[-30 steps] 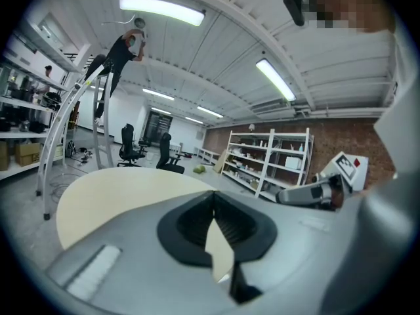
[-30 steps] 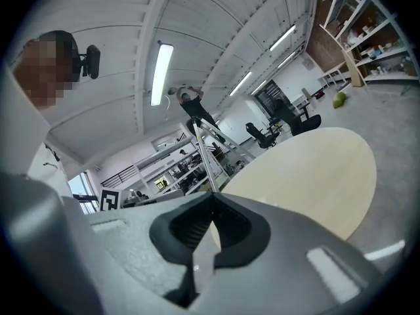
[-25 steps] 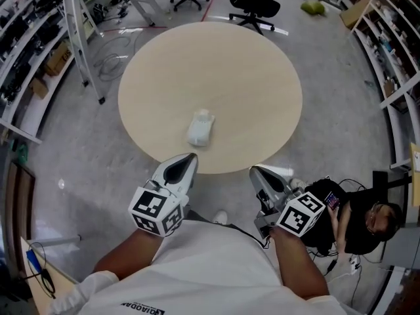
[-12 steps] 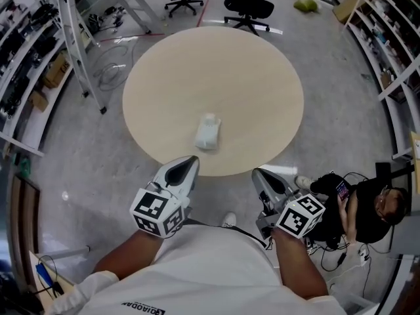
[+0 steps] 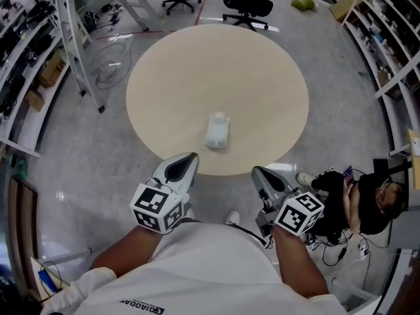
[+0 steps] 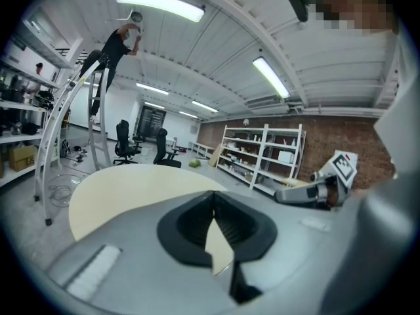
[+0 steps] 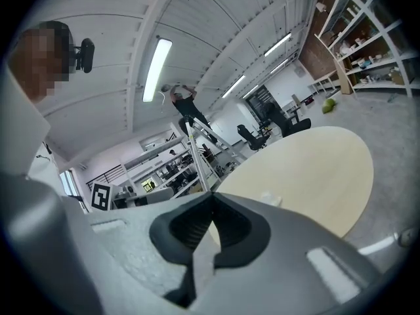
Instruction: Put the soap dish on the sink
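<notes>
Left tool (image 5: 186,159) and right tool (image 5: 258,172) are both pinched shut with nothing between the jaws, side by side at the near rim of the round surface (image 5: 170,77). Soap dish (image 5: 217,130) lies on the surface ahead of them, apart from both, toward the near rim. Versus a second ago, dish and surface sit further right in the head view. Tools keep the same frame spots and stay closed.

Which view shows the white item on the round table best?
The head view: the white item lies whole on the round table, near its front edge. The right gripper view catches only a small, partly hidden sliver of it; the left gripper view does not show it.
</notes>
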A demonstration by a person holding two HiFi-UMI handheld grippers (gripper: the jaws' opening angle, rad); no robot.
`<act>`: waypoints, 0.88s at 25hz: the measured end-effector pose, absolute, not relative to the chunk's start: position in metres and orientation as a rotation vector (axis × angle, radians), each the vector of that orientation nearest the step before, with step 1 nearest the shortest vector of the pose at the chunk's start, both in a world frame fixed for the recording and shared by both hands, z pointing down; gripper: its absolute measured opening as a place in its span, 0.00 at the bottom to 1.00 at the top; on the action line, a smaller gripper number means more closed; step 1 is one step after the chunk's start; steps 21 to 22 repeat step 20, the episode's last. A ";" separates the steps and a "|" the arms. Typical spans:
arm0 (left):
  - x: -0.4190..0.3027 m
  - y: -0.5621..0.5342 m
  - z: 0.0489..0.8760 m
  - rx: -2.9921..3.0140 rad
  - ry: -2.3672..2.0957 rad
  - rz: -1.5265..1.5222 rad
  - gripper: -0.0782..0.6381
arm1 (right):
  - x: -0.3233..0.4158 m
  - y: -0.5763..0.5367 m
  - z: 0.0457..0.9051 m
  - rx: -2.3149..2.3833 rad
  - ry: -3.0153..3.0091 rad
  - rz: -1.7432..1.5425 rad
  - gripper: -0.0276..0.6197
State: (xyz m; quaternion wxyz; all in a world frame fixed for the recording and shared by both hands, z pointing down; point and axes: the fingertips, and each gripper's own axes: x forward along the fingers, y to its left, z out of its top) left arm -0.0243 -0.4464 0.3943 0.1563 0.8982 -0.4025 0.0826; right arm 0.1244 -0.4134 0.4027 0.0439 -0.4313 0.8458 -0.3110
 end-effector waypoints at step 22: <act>-0.031 -0.459 0.390 2.601 -1.115 0.226 0.12 | 0.117 -0.419 0.405 -1.382 2.564 -0.960 0.04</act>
